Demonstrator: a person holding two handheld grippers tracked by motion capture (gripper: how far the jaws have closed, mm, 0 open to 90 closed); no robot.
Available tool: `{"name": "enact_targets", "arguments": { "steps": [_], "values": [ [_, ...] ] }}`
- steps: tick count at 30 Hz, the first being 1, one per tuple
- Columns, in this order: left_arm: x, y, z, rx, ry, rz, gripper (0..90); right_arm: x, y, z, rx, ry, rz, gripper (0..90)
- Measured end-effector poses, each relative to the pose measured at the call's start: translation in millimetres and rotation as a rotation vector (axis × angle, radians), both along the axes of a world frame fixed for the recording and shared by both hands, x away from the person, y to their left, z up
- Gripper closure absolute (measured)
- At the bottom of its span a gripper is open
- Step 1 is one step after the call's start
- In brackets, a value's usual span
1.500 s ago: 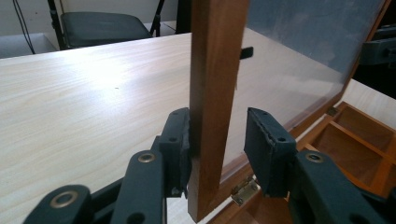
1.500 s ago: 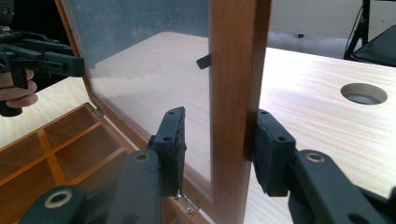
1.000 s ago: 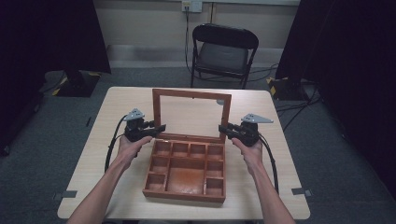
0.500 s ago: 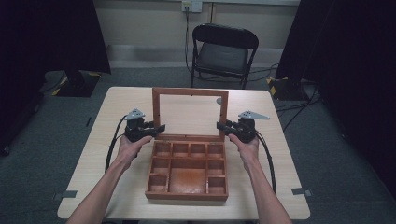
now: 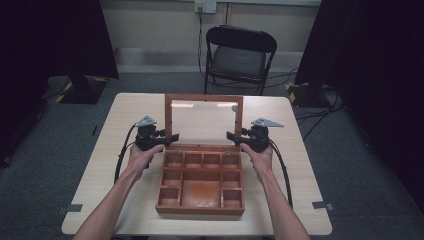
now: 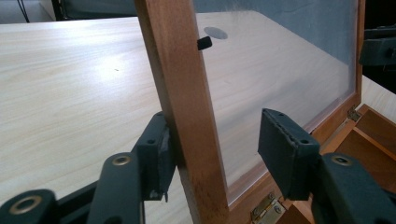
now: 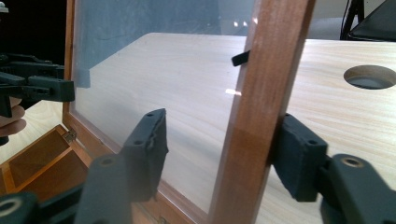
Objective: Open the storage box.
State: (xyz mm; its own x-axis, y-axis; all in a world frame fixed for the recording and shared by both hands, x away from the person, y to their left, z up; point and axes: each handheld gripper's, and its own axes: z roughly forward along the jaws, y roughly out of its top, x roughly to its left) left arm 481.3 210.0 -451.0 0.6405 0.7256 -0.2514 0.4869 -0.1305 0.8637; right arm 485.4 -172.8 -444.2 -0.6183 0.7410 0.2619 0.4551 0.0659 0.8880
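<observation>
The high view looks forward and down over the whole bench (image 5: 125,170). Each hand-held gripper's camera sits close behind its jaws, facing the glass lid (image 6: 187,116) from opposite sides; all three share it.

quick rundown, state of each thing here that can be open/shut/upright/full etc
wooden box: open, compartments look empty
glass lid: raised, near upright on its hinges
left gripper: open, jaws astride the lid's side rail, outer jaw touching the wood
right gripper: open, jaws astride the other side rail, outer jaw against the wood
folding chair: unfolded, empty, beyond the table
</observation>
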Motion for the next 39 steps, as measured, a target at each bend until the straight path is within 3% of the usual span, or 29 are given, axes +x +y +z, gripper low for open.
{"name": "enact_targets", "arguments": {
  "steps": [6,15,24,29,37,39],
  "values": [
    [1.4,-1.2,-3.1,-0.004,0.013,-0.015,37.1,1.7,3.5,-1.9,-0.016,0.007,-0.002,34.3],
    [4.4,-5.9,-9.8,0.031,0.049,-0.012,32.6,6.1,7.7,-10.0,-0.041,0.046,-0.001,25.4],
    [8.3,-7.2,-15.1,0.032,0.067,-0.004,31.5,10.7,12.2,-16.0,-0.053,0.081,-0.009,20.2],
    [10.3,-8.2,-17.8,0.028,0.077,0.005,31.5,13.0,12.5,-18.5,-0.06,0.095,-0.009,19.8],
    [14.7,-5.6,-25.3,-0.017,0.136,0.001,30.4,19.0,12.2,-27.5,-0.055,0.139,-0.011,19.6],
    [15.0,-5.2,-25.4,-0.012,0.141,0.002,30.2,19.7,12.3,-29.0,-0.051,0.141,-0.014,19.5]
  ]
}}
